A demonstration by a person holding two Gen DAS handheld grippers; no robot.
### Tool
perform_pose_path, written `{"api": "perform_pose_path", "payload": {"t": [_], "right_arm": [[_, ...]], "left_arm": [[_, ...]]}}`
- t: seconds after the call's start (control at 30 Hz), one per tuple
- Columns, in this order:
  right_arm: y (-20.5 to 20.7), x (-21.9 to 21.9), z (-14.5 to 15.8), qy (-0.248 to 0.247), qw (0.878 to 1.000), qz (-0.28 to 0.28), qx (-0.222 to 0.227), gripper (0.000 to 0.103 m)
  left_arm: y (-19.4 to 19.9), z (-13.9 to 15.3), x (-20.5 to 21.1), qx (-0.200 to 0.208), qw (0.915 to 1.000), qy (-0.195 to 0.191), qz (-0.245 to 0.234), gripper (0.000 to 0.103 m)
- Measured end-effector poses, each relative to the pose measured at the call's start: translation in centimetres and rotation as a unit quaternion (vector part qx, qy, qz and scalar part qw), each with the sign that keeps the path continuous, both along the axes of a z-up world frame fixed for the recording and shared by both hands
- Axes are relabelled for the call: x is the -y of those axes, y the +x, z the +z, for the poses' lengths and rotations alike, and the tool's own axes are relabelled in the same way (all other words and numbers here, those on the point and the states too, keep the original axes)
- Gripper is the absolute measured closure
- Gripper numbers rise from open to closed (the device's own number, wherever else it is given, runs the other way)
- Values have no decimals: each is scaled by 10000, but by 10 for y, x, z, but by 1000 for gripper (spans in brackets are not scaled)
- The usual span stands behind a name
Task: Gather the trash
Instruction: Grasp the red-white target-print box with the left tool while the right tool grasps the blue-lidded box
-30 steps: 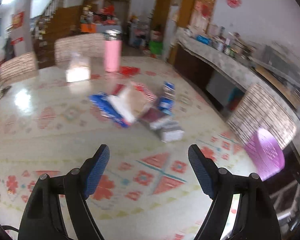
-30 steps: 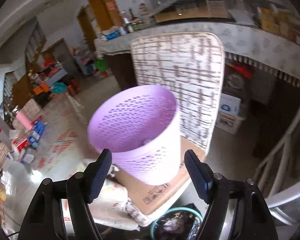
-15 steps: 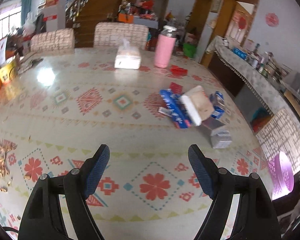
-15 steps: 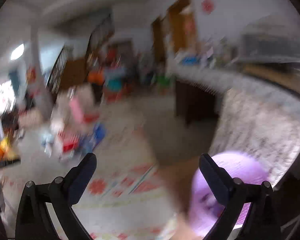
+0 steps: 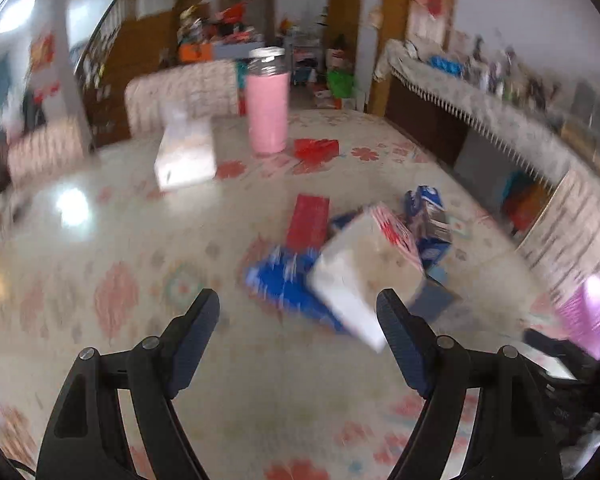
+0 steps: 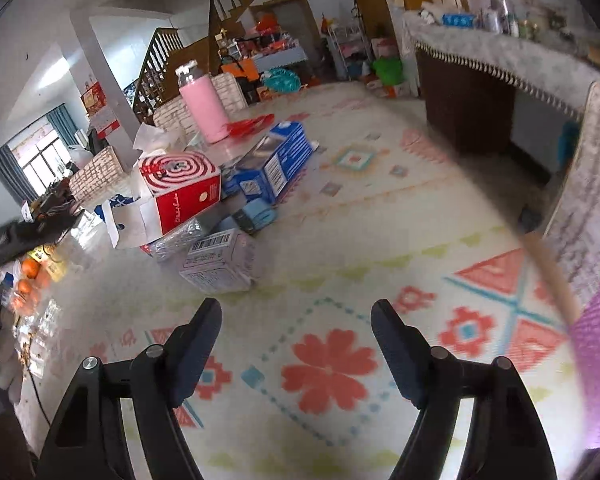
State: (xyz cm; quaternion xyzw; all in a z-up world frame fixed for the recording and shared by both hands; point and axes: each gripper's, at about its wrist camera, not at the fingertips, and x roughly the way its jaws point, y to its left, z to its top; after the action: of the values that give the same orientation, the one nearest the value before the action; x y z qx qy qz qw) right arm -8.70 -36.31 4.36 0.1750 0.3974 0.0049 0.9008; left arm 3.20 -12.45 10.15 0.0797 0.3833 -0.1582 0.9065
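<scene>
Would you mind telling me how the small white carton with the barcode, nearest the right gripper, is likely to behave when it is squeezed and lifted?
The white barcode carton is a thin paper box lying on its side, so it is probably light and may crush under a firm pinch. Its flat faces suggest it will slide rather than roll on the glossy tablecloth. The right gripper stands open wide enough to span it.
</scene>
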Motion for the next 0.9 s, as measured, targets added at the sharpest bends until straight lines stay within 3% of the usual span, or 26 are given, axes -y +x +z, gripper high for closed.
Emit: {"api": "perform_pose_path", "payload": {"t": [0.07,0.23,0.3,0.37,0.53,0.63,0.8,0.9], "right_arm": [[4,-2,0,98,9999,40,53,21],[11,-5,-4,155,9999,40,20,21],[12,-6,-3,134,9999,34,20,21],[11,-7,-3,95,9999,50,-9,21],[15,-9,-5,48,9999,75,-71,21],[16,-8,-6,48,9999,69,-97,21],[18,-10,-8,9,9999,79,-153,21],[19,-12,-9,2,9997,141,-199,21]], "left_arm": [[24,-3,17,101,9994,333,-65,23],[63,-19,51,-168,9961,645,-576,23],[70,-29,62,-313,9945,724,-689,31],[74,-39,68,-652,9930,592,-782,95],[55,-35,51,-952,9930,-286,-641,100],[27,-18,30,-754,9929,-761,-518,100],[-10,-10,7,-212,9944,-996,-269,100],[-10,-19,-1,-286,9938,-1053,-223,100]]}}
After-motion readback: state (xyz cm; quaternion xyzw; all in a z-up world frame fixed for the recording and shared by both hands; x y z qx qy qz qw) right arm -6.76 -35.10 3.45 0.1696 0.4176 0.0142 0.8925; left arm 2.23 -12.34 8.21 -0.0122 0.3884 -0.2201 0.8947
